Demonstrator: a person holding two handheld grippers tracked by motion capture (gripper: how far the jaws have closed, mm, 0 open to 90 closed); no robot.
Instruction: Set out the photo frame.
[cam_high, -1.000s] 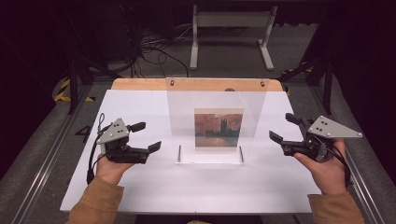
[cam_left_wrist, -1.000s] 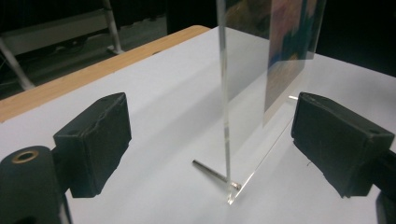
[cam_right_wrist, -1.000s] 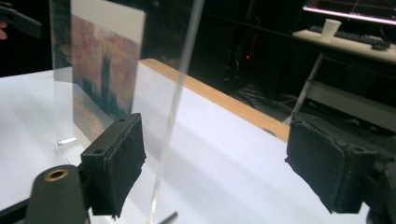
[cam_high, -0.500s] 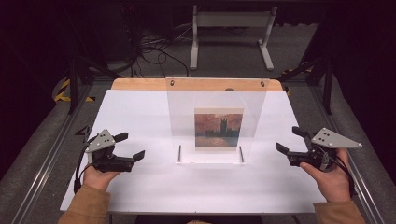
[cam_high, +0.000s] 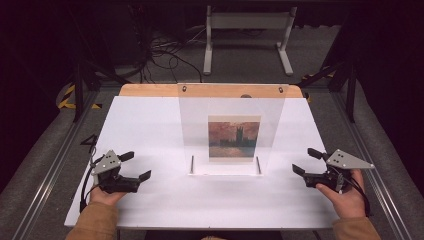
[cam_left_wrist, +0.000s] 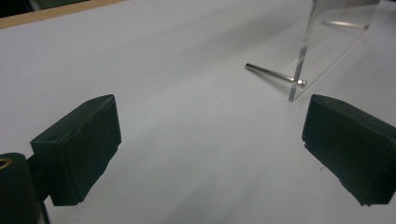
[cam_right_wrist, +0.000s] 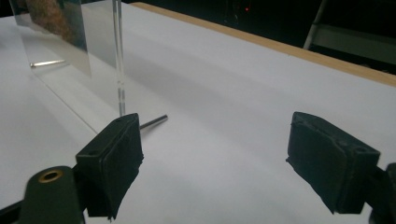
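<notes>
White table | acrylic stand top cropped in gripper views | left gripper, right gripper spread

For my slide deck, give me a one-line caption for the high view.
Left gripper and right gripper, both open, flank an upright clear acrylic frame holding a painting print.

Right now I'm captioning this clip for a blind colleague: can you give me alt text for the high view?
A clear acrylic picture stand holding a small reddish painting print stands upright mid-table on a white tabletop. A person's hands hold two black two-jaw grippers, the left gripper and the right gripper, jaws open, on either side of it, touching nothing.
</notes>
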